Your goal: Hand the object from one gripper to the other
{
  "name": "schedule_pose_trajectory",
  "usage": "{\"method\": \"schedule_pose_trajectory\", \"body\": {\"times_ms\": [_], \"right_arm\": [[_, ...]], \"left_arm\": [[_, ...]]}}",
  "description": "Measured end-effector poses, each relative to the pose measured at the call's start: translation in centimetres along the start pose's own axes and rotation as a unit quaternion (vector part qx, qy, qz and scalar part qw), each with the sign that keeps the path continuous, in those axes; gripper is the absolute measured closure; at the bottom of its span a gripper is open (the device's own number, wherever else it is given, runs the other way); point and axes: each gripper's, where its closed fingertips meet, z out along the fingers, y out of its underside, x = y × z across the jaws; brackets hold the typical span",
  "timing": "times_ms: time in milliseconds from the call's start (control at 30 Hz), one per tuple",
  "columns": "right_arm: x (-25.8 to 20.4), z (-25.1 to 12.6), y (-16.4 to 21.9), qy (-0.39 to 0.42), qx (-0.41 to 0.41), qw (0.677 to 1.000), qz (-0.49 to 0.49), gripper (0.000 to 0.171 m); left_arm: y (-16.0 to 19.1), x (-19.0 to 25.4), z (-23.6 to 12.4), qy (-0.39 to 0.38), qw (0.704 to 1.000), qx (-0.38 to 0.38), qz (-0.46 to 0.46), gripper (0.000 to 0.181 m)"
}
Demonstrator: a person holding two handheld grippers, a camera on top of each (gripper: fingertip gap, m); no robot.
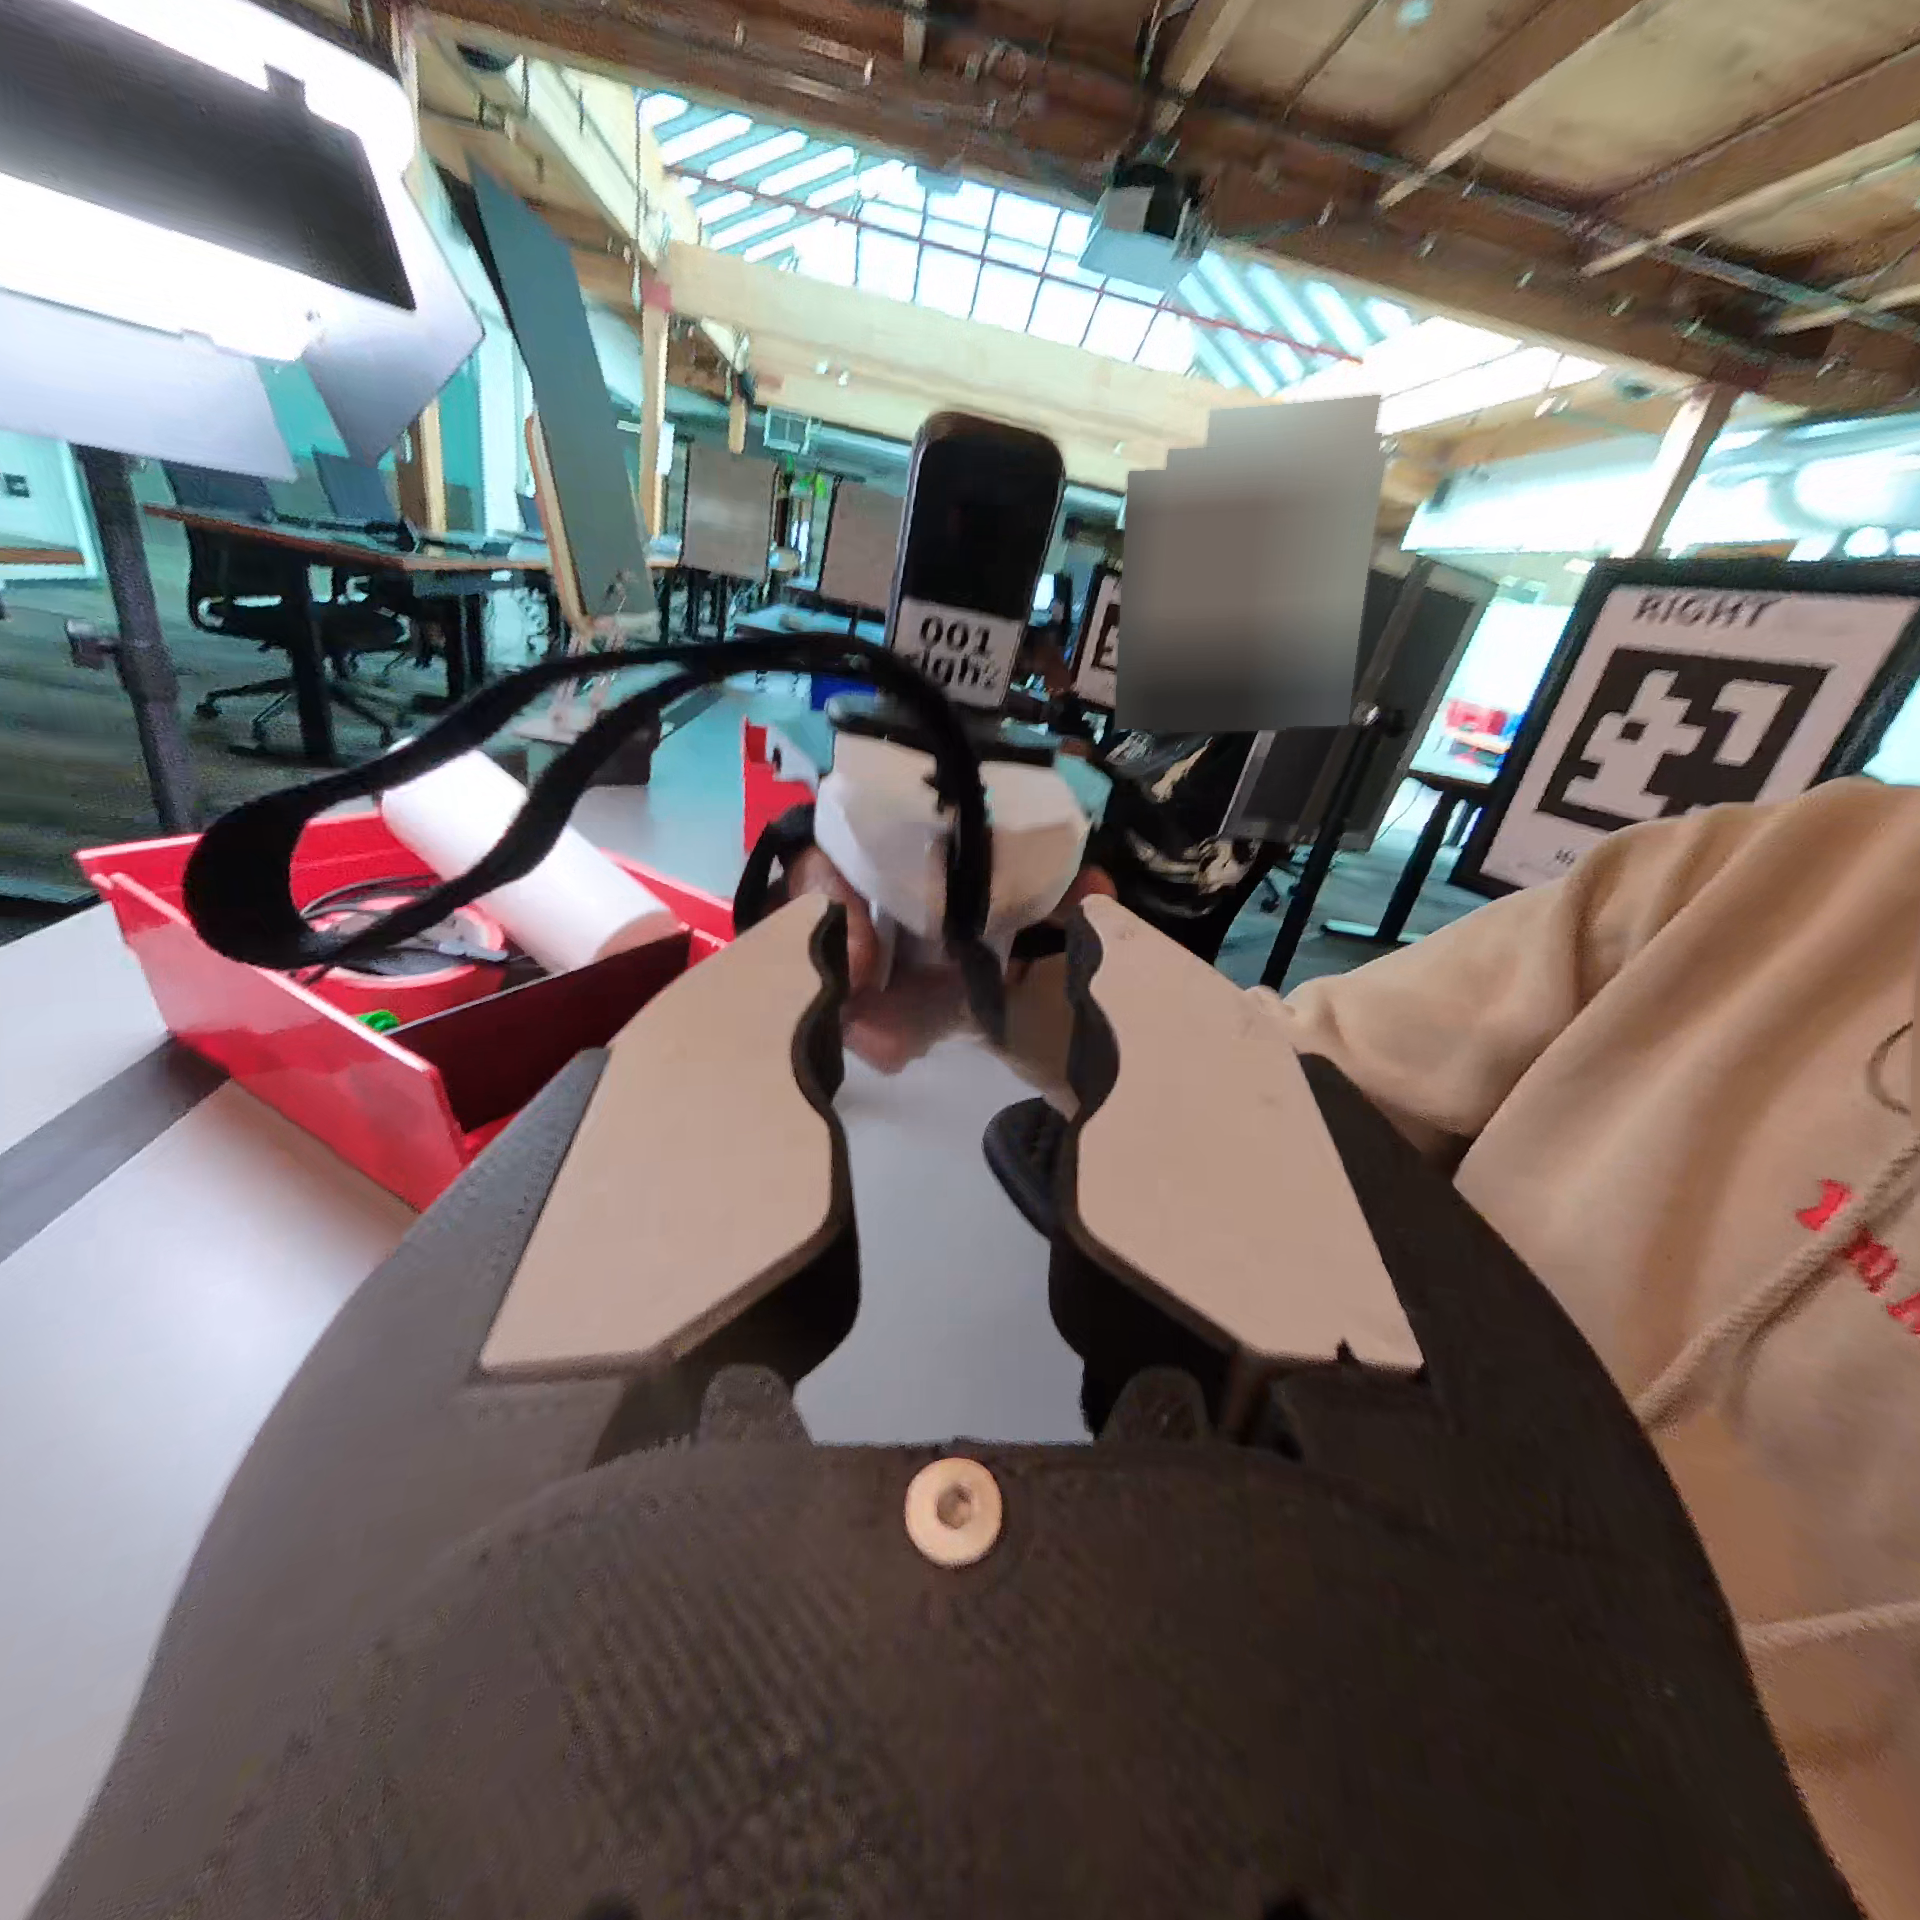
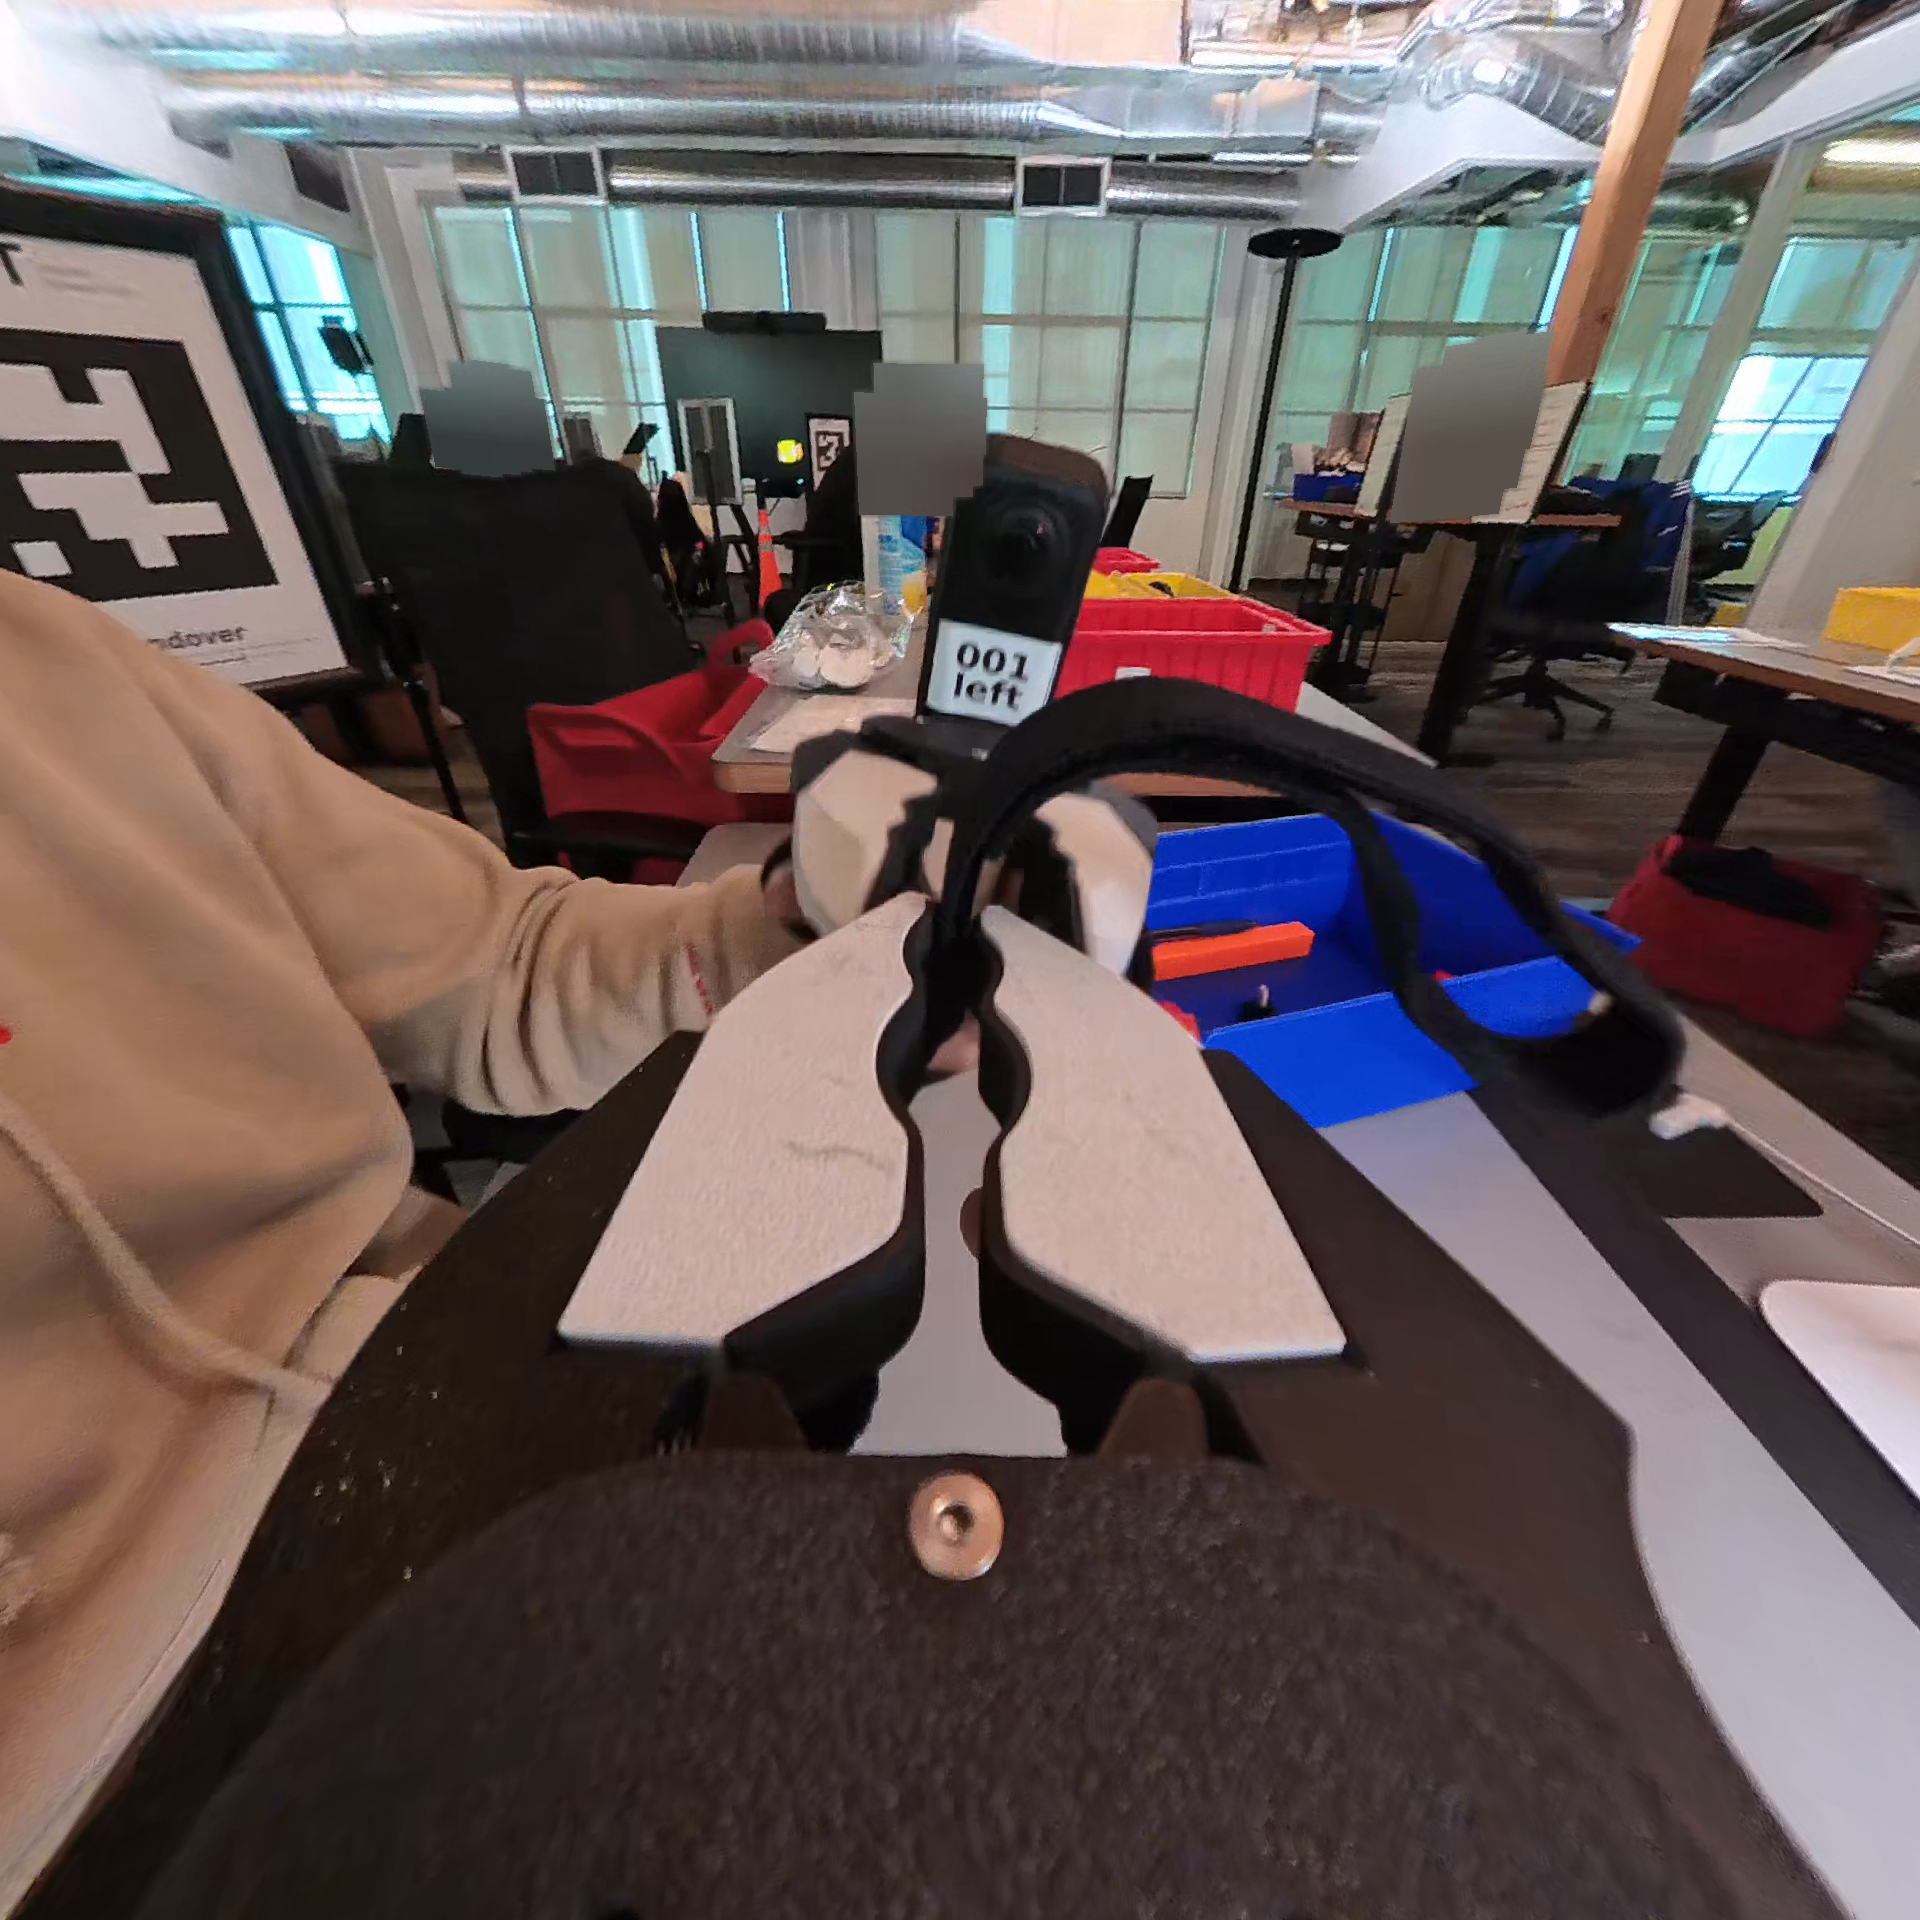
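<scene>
Pinching black strap (image 2: 961,904), right gripper (image 2: 954,935); left gripper (image 1: 951,935) apparently open; labels unquoted.

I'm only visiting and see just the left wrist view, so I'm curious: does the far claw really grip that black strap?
Observer: Yes. In the right wrist view the right gripper is pinched shut on the black strap near its fingertips.
Operator: What lies beyond the strap on that side?
Observer: A blue bin on the table, with an orange piece inside it.
</scene>
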Motion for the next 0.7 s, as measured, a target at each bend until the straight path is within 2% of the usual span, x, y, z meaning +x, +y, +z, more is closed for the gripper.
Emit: {"method": "schedule_pose_trajectory", "body": {"times_ms": [133,233,333,367,433,500,600,667,700], "right_arm": [[-0.2,0.8,1.9,-0.005,-0.045,0.999,-0.015,0.167],[-0.5,1.9,3.3,-0.008,-0.073,0.997,-0.023,0.167],[0.4,1.7,3.5,0.016,-0.078,0.996,-0.027,0.166],[0.6,1.4,3.5,0.022,-0.080,0.996,-0.031,0.163],[0.8,0.2,3.1,0.015,-0.075,0.997,-0.022,0.145],[0.7,-0.7,1.9,0.002,-0.049,0.999,0.007,0.139],[0.1,-0.3,1.3,-0.021,-0.022,0.999,0.040,0.142],[0.1,0.5,2.0,-0.016,-0.033,0.999,0.035,0.157],[0.2,0.6,1.9,-0.011,-0.029,0.999,0.029,0.158]], "left_arm": [[-0.4,0.2,-0.3,0.004,1.000,0.000,-0.019,0.146],[0.6,-0.2,0.2,-0.013,0.999,-0.030,-0.016,0.175],[0.6,-0.6,0.0,-0.035,0.998,-0.038,0.018,0.176],[0.5,-0.6,0.0,-0.039,0.998,-0.041,0.026,0.176],[0.7,-0.6,-0.2,-0.040,0.997,-0.055,0.032,0.177],[1.5,-0.6,-0.1,-0.042,0.995,-0.077,0.050,0.176],[3.2,-0.3,0.8,-0.038,0.990,-0.117,0.074,0.177],[3.8,-0.4,1.1,-0.040,0.988,-0.128,0.081,0.177],[3.8,-0.5,0.9,-0.042,0.988,-0.127,0.083,0.176]]}}
